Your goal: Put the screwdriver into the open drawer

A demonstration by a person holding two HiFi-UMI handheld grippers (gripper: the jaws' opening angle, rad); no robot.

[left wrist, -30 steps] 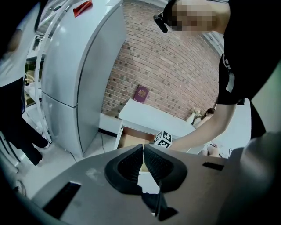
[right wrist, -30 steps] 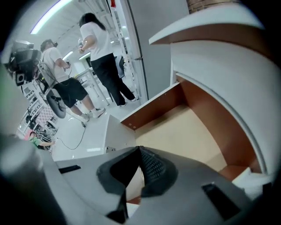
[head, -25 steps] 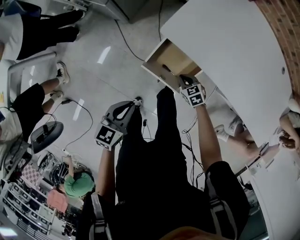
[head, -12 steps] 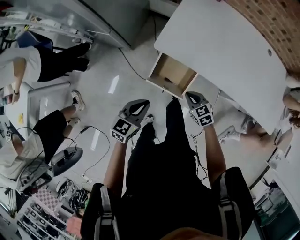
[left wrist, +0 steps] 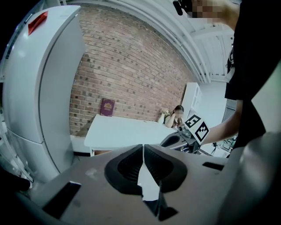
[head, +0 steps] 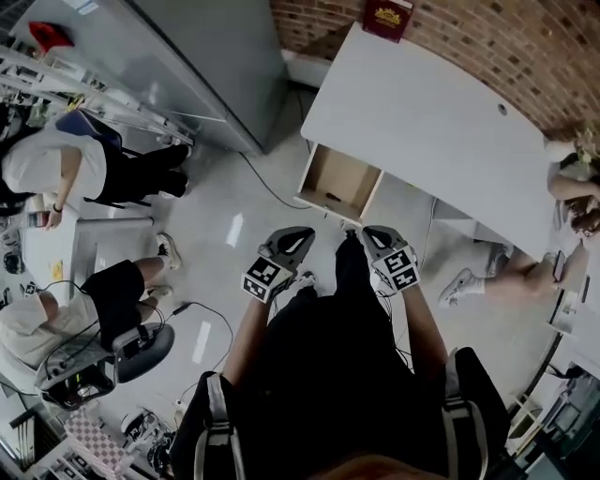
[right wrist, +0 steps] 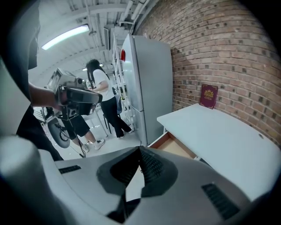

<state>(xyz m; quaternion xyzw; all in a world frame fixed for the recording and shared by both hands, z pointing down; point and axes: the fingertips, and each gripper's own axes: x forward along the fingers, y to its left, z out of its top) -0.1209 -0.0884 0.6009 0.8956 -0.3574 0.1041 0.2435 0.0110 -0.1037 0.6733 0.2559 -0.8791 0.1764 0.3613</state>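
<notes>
The wooden drawer (head: 349, 172) stands pulled out from the white desk (head: 431, 131). A small dark thing (head: 330, 197) that looks like the screwdriver lies on the drawer's floor near its front. Both grippers hang in front of my body, below the drawer in the head view and apart from it. My left gripper (head: 302, 234) is shut and empty, its tips meeting (left wrist: 143, 146). My right gripper (head: 368, 232) is also shut with nothing in it (right wrist: 139, 149). The right gripper view shows the drawer (right wrist: 175, 147) just beyond its jaws.
A tall grey cabinet (head: 187, 66) stands left of the desk, and a red book (head: 387, 17) leans on the brick wall. People sit at the left (head: 56, 169), and another person (head: 572, 187) is at the desk's right end. Cables (head: 267, 187) run over the floor.
My right gripper has drawn back from the drawer's mouth toward my body. The left gripper has swung up beside it. The head view has tilted up, showing the whole desk.
</notes>
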